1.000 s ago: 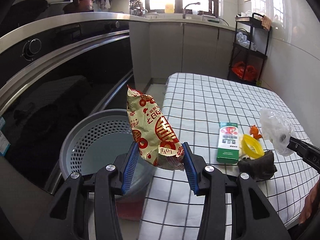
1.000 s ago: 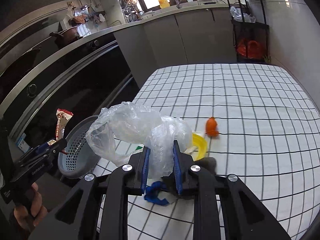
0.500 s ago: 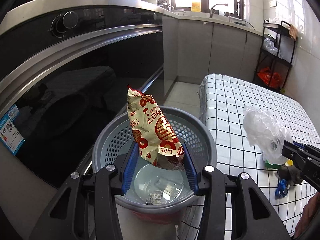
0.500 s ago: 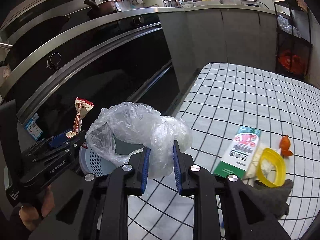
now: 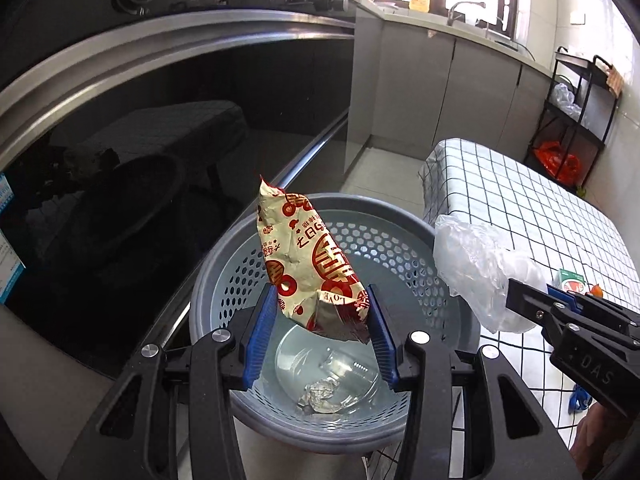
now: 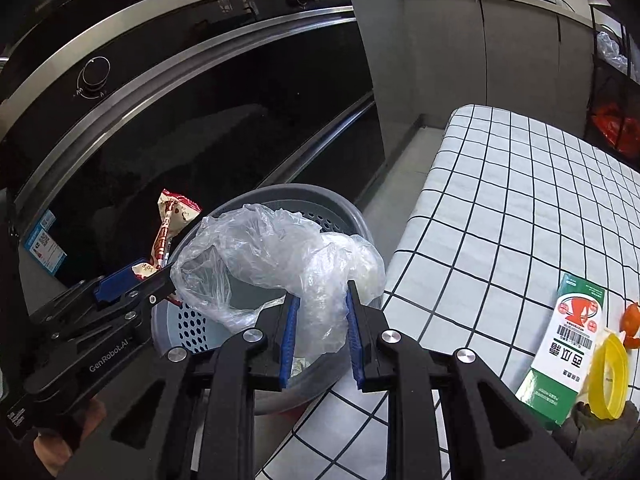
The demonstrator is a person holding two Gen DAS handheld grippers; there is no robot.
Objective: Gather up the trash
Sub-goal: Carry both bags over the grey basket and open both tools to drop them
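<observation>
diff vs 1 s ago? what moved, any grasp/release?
Both hands carried their loads off the checked table to over the grey perforated bin. No release: the left gripper still clamps the snack wrapper, the right gripper still clamps the clear plastic bag. The green carton, yellow lid and orange scrap stay on the table.

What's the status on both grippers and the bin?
Left gripper shut on snack wrapper, over grey bin. Right gripper shut on clear plastic bag, at bin rim. Nothing blocking the drop.

Bin point(image 5: 404, 224) beside table point(image 5: 520, 200), wrapper point(image 5: 308, 264) above bin, carton point(image 6: 568, 344) on table
</observation>
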